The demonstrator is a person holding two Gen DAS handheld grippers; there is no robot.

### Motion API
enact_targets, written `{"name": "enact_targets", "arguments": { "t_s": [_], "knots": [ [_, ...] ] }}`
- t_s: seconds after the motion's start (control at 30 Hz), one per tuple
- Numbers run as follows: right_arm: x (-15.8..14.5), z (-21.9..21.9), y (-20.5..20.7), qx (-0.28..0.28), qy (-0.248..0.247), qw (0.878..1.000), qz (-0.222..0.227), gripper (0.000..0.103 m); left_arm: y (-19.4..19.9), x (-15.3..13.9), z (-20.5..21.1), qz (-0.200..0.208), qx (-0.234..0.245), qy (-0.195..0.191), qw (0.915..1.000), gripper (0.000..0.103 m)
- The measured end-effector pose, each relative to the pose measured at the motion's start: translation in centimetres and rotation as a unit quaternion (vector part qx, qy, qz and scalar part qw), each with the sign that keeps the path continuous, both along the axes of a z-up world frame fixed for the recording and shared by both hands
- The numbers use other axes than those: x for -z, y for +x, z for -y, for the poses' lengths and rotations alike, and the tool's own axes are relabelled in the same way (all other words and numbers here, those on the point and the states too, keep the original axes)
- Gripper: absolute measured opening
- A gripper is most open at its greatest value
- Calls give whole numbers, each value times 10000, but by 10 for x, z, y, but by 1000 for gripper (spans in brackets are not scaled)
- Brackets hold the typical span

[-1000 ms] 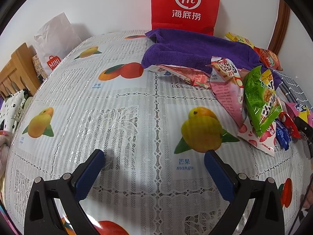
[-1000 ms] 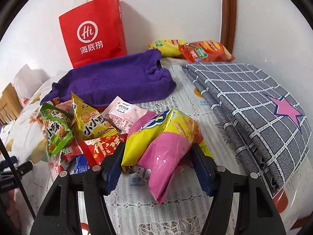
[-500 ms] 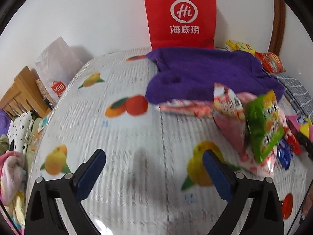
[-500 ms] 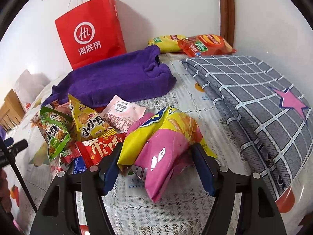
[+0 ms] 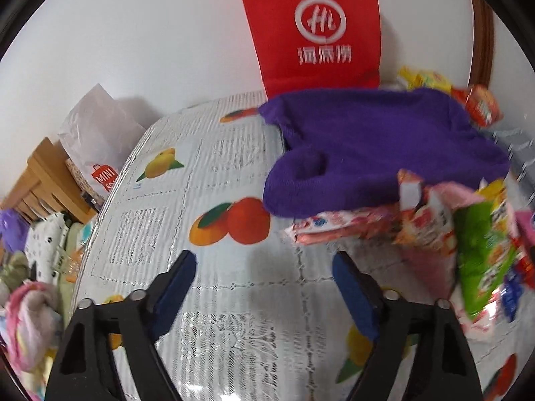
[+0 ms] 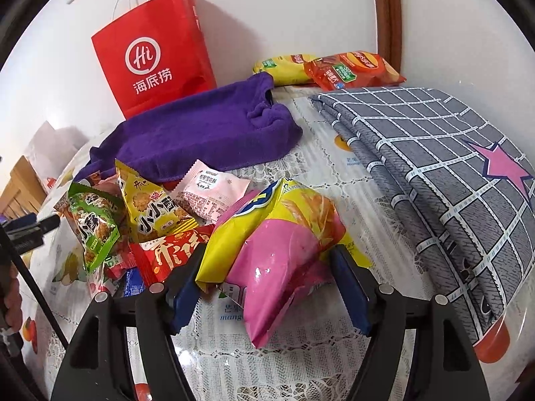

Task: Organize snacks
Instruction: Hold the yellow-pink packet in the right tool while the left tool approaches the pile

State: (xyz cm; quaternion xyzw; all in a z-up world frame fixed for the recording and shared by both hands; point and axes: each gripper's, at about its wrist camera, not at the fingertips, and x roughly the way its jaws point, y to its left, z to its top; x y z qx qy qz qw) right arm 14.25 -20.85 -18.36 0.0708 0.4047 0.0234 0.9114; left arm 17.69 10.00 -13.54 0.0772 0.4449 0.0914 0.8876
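From your left wrist camera, the left gripper (image 5: 264,267) has its blue-padded fingers (image 5: 177,284) spread wide with nothing between them, only the fruit-print tablecloth (image 5: 214,173). The snack pile (image 5: 468,230) sits off to the right, near the right finger but apart from it, and it is motion-blurred: you can pick out a green packet (image 5: 485,250) and pink-and-white wrappers, but no print is readable. The purple towel (image 5: 378,150) overlaps the pile's far edge, and the red paper bag (image 5: 317,30) behind it is cut off at the top of the frame. At the far left, a white bag (image 5: 100,143) and a wooden piece of furniture (image 5: 36,180) show beyond the table edge, unseen clearly from the other side.

From your right wrist camera, the right gripper (image 6: 267,267) has its fingers (image 6: 351,287) pressed against both sides of a yellow and pink chip bag (image 6: 277,244), which bulges up between them; whether it is lifted off the cloth you cannot tell. Just left of it the pile is sharp here: a green packet, a yellow cracker packet (image 6: 150,207), a red packet (image 6: 170,254) and a pale pink packet (image 6: 210,190), overlapping one another. Only this view shows the folded grey checked cloth (image 6: 451,173) on the right and two chip bags (image 6: 327,70) against the wall
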Motion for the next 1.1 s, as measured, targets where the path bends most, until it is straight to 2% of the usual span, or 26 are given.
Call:
{"name": "enact_targets", "arguments": {
  "t_s": [0.07,0.2,0.43,0.5,0.57,0.6,0.67,0.8,1.0,1.1],
  "knots": [
    [0,-1,-1,-2,-13,10000,-4,73,4,7,0,-103,-17,155,9998,74],
    [0,0,-1,-12,35,10000,-19,73,10,10,1,-130,112,261,9995,73],
    [2,0,2,-26,46,10000,-62,74,20,13,19,-122,573,697,9958,73],
    [3,-1,3,-47,46,9999,-81,74,19,12,24,-36,659,784,9947,66],
    [3,-2,3,-67,48,9999,-101,74,19,12,27,6,708,764,9946,51],
    [3,-2,3,-71,43,9999,-105,74,20,12,28,3,729,734,9946,49],
    [3,-3,4,-70,31,9999,-111,74,18,12,29,-8,806,667,9945,33],
    [3,-4,4,-68,17,9999,-123,75,12,9,26,11,890,530,9946,12],
    [3,-4,4,-63,11,9999,-124,75,-6,4,18,6,973,155,9951,6],
    [3,-4,4,-67,14,9999,-127,75,-19,3,13,20,918,108,9957,6]
  ]
}}
